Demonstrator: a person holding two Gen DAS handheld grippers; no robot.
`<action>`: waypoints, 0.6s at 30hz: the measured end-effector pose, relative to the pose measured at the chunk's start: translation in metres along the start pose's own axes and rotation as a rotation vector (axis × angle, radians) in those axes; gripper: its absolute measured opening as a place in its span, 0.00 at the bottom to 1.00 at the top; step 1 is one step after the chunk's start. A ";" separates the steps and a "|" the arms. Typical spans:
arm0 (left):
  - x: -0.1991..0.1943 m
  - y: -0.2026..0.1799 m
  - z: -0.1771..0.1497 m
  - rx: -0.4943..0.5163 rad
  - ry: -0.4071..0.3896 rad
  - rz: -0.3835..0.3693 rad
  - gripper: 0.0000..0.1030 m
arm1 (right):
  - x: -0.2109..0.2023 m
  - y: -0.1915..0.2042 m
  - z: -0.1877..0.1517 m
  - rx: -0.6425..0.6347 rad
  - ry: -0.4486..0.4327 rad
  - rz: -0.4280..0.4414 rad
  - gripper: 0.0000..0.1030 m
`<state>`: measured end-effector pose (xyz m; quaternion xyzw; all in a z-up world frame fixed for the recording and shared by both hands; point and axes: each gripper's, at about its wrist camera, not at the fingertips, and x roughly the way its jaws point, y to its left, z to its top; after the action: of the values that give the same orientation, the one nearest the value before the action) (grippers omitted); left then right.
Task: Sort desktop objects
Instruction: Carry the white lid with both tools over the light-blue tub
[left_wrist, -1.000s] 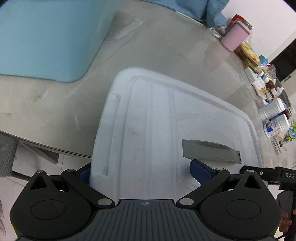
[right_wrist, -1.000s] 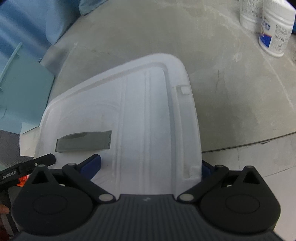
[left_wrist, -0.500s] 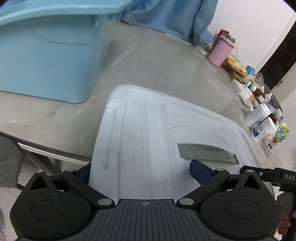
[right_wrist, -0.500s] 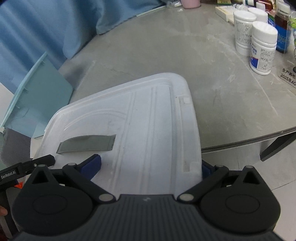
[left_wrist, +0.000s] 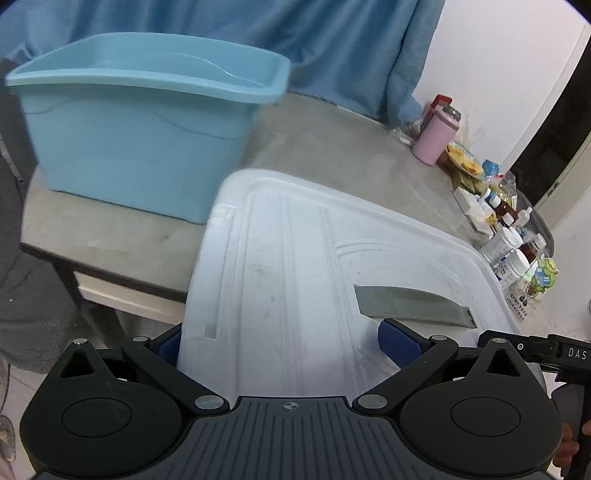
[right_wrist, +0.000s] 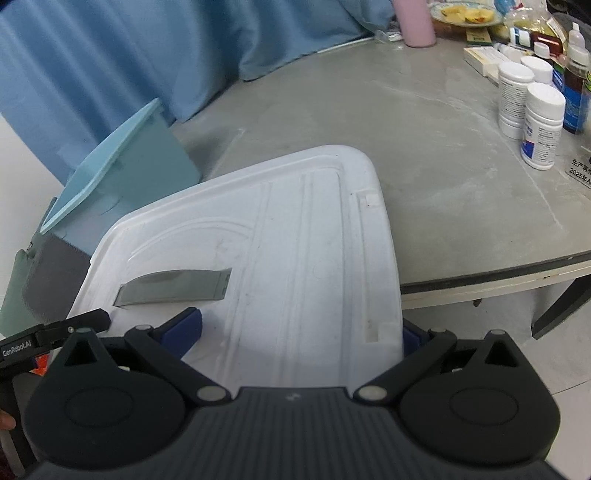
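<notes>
We see a grey table (left_wrist: 332, 147) that bears a light blue plastic tub (left_wrist: 140, 140) at its near left corner, open-topped and standing upright in front of a blue curtain (left_wrist: 258, 44). Above the table's near edge sits the white plastic lid (left_wrist: 314, 277), tilted with its far end over the tabletop and its near end out past the edge; whether that far end touches the table we cannot tell. A grey slot-shaped handle opening (left_wrist: 413, 302) shows in the lid's top. Our left gripper (left_wrist: 280, 343) has its jaws spread wide over the lid's near left corner, one blue pad (left_wrist: 400, 341) lying on the top face and the other at the lid's side edge, so it grips the lid there. Our right gripper (right_wrist: 299, 332) holds the near right corner the same way, one blue pad (right_wrist: 183, 328) on top and the other tucked at the rim. Over on the right side of the table stand a pink tumbler (left_wrist: 436, 136), white pill bottles (right_wrist: 543, 125), brown dropper bottles (left_wrist: 504, 210) and a plate of yellow food (right_wrist: 467, 13), all well apart from the lid.
</notes>
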<state>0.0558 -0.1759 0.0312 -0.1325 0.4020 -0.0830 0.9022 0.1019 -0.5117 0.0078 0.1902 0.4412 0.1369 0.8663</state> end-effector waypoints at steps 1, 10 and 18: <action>-0.005 0.005 -0.002 -0.002 -0.003 -0.001 0.99 | -0.001 0.005 -0.004 -0.003 -0.002 0.000 0.99; -0.071 0.075 -0.026 -0.011 -0.035 0.000 0.99 | -0.010 0.076 -0.050 -0.023 -0.027 0.014 0.99; -0.142 0.153 -0.041 -0.018 -0.074 0.042 0.99 | -0.007 0.157 -0.094 -0.049 -0.045 0.061 0.99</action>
<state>-0.0626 -0.0009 0.0580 -0.1353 0.3717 -0.0555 0.9168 0.0106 -0.3550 0.0330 0.1853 0.4123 0.1697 0.8757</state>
